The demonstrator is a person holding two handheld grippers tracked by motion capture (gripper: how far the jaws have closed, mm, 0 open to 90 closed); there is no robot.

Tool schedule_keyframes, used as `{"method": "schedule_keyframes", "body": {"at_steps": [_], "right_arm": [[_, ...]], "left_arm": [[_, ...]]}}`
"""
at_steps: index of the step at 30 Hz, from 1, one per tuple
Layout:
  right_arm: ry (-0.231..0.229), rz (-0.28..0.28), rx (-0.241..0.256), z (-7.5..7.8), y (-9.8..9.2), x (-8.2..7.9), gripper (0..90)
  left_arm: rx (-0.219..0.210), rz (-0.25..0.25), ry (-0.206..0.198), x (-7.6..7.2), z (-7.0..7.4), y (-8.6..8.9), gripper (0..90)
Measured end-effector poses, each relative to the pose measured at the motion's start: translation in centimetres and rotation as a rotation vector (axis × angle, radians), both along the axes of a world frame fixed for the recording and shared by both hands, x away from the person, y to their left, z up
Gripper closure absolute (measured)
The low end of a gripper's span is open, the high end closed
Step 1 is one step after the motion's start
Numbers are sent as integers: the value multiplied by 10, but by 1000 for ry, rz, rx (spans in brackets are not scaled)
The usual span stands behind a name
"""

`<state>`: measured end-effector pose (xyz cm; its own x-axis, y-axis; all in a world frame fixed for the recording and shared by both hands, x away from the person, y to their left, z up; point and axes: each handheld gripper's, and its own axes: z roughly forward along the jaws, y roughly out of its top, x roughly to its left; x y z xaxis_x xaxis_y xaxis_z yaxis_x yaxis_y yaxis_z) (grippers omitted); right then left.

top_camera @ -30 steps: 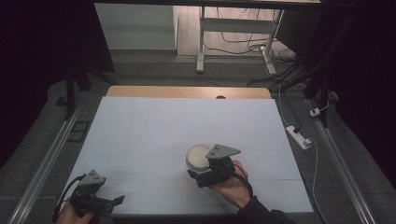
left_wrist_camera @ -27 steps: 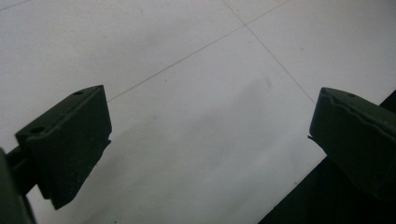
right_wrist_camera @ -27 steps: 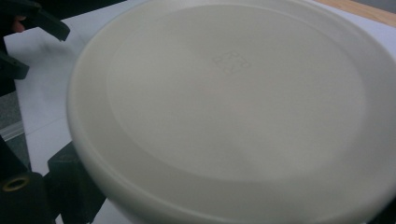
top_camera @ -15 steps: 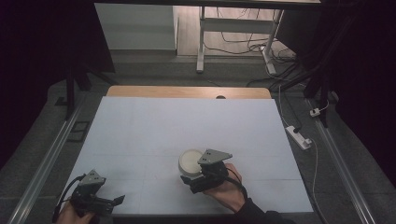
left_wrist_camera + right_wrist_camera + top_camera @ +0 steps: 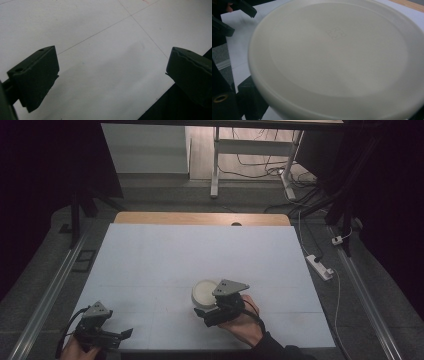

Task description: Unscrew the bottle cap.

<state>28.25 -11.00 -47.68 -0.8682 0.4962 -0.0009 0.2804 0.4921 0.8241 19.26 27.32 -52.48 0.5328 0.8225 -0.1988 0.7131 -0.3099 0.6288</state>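
Note:
A round white plate (image 5: 204, 291) is low over the white table (image 5: 200, 250), right of the near middle. My right gripper (image 5: 204, 315) is shut on the plate's near rim, with a hand behind it. In the right gripper view the plate (image 5: 337, 57) is very close and slightly blurred, a faint square mark on its face, and one black jaw shows under its lower left rim. My left gripper (image 5: 122, 335) hovers at the table's near left corner. Its jaws stand wide apart over bare table (image 5: 105, 37) in the left gripper view, open with nothing between them.
A wooden strip (image 5: 200, 218) runs along the table's far edge. Metal rails (image 5: 55, 285) flank both sides. A white power strip (image 5: 320, 266) and its cable lie on the floor to the right. Desk legs (image 5: 215, 165) and loose cables stand beyond the table.
My right gripper has carried the plate to the left and a little nearer the front edge. The left gripper has hardly moved.

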Motion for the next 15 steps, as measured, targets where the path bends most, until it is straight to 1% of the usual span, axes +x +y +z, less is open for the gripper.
{"method": "schedule_keyframes", "body": {"at_steps": [3,4,5,8,10,15], "right_arm": [[2,1,-1,0,0,0,58],[3,1,-1,0,0,0,58],[3,1,-1,0,0,0,58],[7,3,4,0,-1,1,58],[7,4,5,1,-1,0,58],[10,13,9,1,-1,0,58]], "left_arm": [[-27,-8,2,0,0,1,0],[-36,-14,-2,0,1,1,0],[-56,-24,-14,1,2,0,0],[-67,-35,-22,1,3,-1,0],[-62,-38,-38,2,5,-2,0],[-73,-57,-78,4,12,-6,0]]}}
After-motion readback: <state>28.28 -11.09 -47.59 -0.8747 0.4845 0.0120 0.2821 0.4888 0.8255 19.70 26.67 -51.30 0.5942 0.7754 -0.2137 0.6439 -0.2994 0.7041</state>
